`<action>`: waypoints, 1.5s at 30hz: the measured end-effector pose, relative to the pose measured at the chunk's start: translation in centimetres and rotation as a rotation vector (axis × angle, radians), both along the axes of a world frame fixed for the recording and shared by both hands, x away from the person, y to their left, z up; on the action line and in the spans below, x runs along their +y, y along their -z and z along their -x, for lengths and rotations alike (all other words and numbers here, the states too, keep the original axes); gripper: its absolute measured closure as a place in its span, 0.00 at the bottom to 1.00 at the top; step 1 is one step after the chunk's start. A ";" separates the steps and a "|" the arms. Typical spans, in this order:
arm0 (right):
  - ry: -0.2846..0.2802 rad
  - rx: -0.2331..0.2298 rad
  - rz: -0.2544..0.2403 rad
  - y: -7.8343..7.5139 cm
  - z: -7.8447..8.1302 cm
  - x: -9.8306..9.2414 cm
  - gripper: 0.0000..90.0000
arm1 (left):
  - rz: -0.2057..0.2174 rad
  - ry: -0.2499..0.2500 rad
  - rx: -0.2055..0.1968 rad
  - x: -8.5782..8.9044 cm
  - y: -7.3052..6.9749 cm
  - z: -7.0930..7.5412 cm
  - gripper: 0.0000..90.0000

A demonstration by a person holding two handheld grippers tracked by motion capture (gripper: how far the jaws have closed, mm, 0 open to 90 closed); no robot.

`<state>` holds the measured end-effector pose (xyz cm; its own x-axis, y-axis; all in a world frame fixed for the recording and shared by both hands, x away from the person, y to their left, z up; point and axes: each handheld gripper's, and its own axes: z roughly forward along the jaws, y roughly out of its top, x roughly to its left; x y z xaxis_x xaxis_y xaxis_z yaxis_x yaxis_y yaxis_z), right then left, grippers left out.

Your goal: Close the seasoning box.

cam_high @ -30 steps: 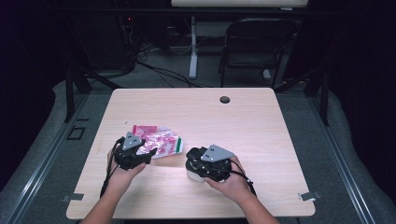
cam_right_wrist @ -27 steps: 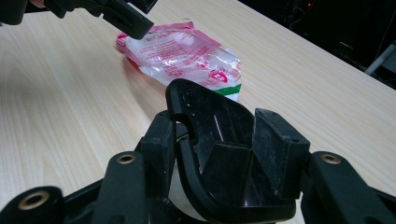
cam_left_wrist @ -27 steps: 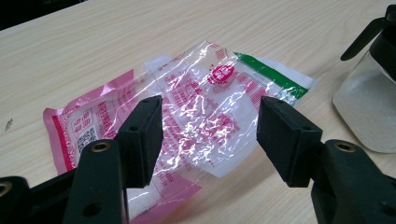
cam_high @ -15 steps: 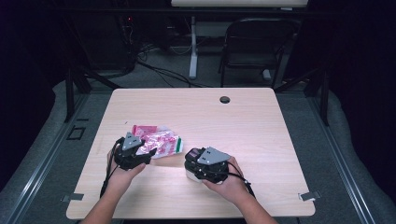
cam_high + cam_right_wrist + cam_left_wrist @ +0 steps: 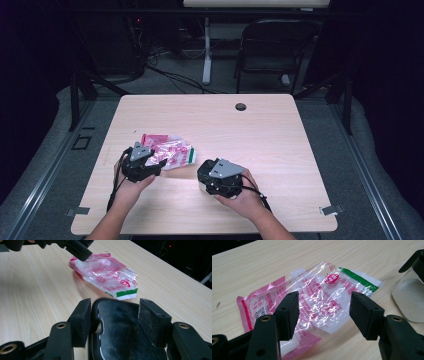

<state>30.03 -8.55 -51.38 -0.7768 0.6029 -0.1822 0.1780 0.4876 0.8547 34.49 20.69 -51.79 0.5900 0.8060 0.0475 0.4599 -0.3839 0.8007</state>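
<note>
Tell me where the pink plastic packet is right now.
In the high view the pink plastic packet lies flat on the table, left of centre near the front, just ahead of the left hand-held gripper.

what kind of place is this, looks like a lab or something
Probably a lab or recording room rather than a home: a bare wooden table with a cable hole, cables trailing over the grey floor behind it, an empty black chair, and dark surroundings.

One plastic packet [image 5: 169, 153] (pink-printed), one jar [image 5: 409, 300]
</note>
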 end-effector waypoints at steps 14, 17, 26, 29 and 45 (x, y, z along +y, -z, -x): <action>-0.005 0.018 -0.034 -0.4 0.1 0.0 0.49 | 0.000 -0.001 0.002 0.0 0.0 0.0 0.46; -0.006 0.019 -0.034 -0.4 0.1 0.0 0.49 | -0.001 -0.002 0.001 0.0 0.0 0.0 0.46; 0.020 0.036 -0.067 -0.7 -0.4 -0.8 0.50 | 0.000 -0.004 0.003 0.1 0.0 0.0 0.46; 0.032 0.043 -0.089 -0.8 -0.6 -1.2 0.49 | -0.002 -0.005 0.003 0.1 0.0 0.0 0.46; 0.116 0.078 -0.146 -1.0 -2.0 -3.4 0.49 | -0.001 -0.016 0.007 0.5 0.2 -0.2 0.46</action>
<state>32.06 -11.92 -50.40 -0.7089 0.7048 -0.0277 0.2947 0.3316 0.8962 34.68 21.17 -52.00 0.5771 0.8155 0.0446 0.4716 -0.3774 0.7970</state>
